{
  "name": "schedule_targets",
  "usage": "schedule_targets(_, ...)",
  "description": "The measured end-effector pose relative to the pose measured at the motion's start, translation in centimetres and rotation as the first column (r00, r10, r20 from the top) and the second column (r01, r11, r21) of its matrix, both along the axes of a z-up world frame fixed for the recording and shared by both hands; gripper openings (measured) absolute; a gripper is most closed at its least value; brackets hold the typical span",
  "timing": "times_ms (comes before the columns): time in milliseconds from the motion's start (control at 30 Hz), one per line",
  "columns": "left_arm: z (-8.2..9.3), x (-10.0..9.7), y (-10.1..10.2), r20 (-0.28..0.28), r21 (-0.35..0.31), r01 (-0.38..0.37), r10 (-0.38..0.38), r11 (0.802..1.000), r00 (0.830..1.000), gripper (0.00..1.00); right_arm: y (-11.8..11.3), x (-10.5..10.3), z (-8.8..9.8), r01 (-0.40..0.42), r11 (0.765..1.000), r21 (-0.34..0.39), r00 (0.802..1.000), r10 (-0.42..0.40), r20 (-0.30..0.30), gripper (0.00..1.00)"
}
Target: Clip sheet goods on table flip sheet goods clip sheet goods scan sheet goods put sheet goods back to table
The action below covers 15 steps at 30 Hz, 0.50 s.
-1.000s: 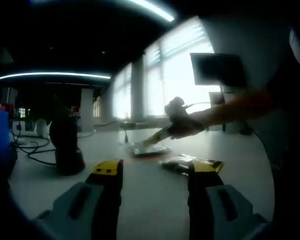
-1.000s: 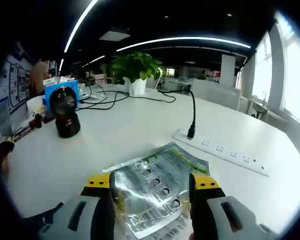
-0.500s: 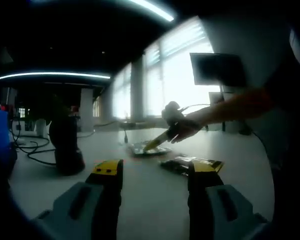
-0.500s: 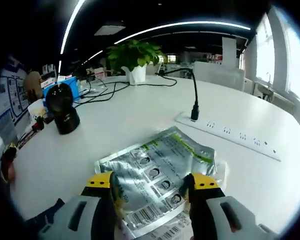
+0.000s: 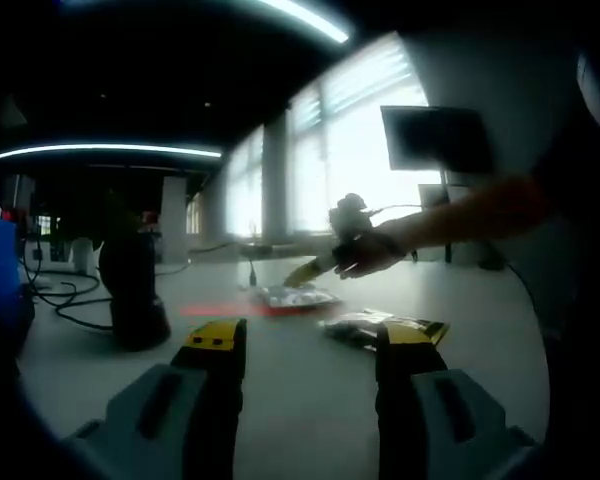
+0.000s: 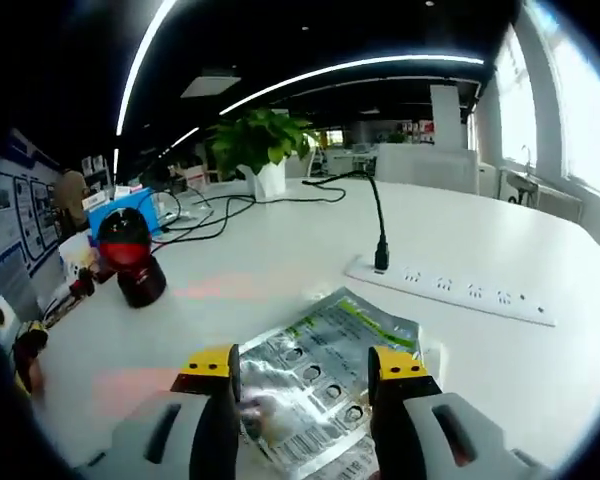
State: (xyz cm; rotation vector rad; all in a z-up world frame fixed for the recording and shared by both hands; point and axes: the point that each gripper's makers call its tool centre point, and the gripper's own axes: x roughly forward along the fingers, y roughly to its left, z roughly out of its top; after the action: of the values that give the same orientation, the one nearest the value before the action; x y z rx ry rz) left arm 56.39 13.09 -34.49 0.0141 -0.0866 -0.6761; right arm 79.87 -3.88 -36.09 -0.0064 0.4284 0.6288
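Silver packet (image 6: pixel 325 375) apparently between right jaws

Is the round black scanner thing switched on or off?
On. The scanner glows red at its front, and a faint red wash lies across the white table beside it, also reddening the silver packet by the right gripper.

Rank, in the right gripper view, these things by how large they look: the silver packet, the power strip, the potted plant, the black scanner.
1. Silver packet, nearest the camera, so its size is exaggerated.
2. Power strip, long but thin.
3. Potted plant.
4. Black scanner.
Plant and scanner look close in size; the plant stands farther, so their order is unsure.
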Motion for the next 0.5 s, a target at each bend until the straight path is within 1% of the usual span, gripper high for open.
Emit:
schedule_targets(33,0.0,0.0,0.0,0.001,-0.001,0.0,0.0,1.0,1.0,0.45,0.2,-0.7,0.8,-0.009,1.0,0.023,1.0,0.009,0.011,0.48)
schedule_targets(67,0.0,0.0,0.0,0.001,-0.002,0.0,0.0,1.0,1.0,0.45,0.2,-1.5,1.5,-0.016,0.999,0.032,1.0,0.015,0.023,0.48)
schedule_targets(100,0.1,-0.1,0.0,0.002,-0.003,-0.001,0.001,1.0,1.0,0.45,0.5,-2.3,2.3,-0.032,0.999,0.039,0.998,0.03,0.055,0.48)
schedule_targets(133,0.1,-0.1,-0.1,0.003,-0.003,-0.001,0.001,1.0,1.0,0.45,0.6,-3.2,2.9,-0.039,0.997,0.059,0.997,0.035,0.068,0.49)
schedule_targets(200,0.1,0.0,0.2,0.005,-0.003,-0.001,0.001,1.0,1.0,0.45,0.8,-5.3,4.3,-0.046,0.992,0.117,0.995,0.035,0.093,0.49)
schedule_targets(233,0.1,0.1,0.2,0.006,-0.001,-0.002,0.002,1.0,1.0,0.45,0.7,-5.9,4.7,-0.039,0.99,0.135,0.995,0.025,0.1,0.5)
schedule_targets(267,0.1,0.1,0.2,0.006,-0.001,-0.003,0.003,1.0,1.0,0.45,0.6,-6.8,5.0,-0.034,0.991,0.132,0.993,0.019,0.12,0.49)
schedule_targets(333,0.1,0.2,0.2,0.005,-0.001,-0.004,0.004,1.0,1.0,0.45,0.6,-9.0,5.6,-0.036,0.988,0.151,0.989,0.014,0.145,0.49)
schedule_targets(367,0.1,0.1,0.2,0.006,0.002,-0.003,0.003,1.0,1.0,0.45,0.4,-9.6,6.0,-0.033,0.986,0.166,0.989,0.008,0.15,0.49)
schedule_targets(433,0.1,0.1,0.1,0.007,0.007,-0.003,0.003,1.0,1.0,0.45,0.1,-10.7,7.1,-0.035,0.975,0.219,0.986,-0.002,0.165,0.49)
schedule_targets(467,0.0,0.1,0.1,0.007,0.008,-0.003,0.003,1.0,1.0,0.45,-0.2,-11.1,7.7,-0.026,0.968,0.251,0.984,-0.019,0.175,0.49)
schedule_targets(500,0.1,0.1,0.0,0.008,0.009,-0.004,0.004,1.0,1.0,0.45,-0.4,-11.8,8.1,-0.027,0.964,0.263,0.983,-0.022,0.181,0.48)
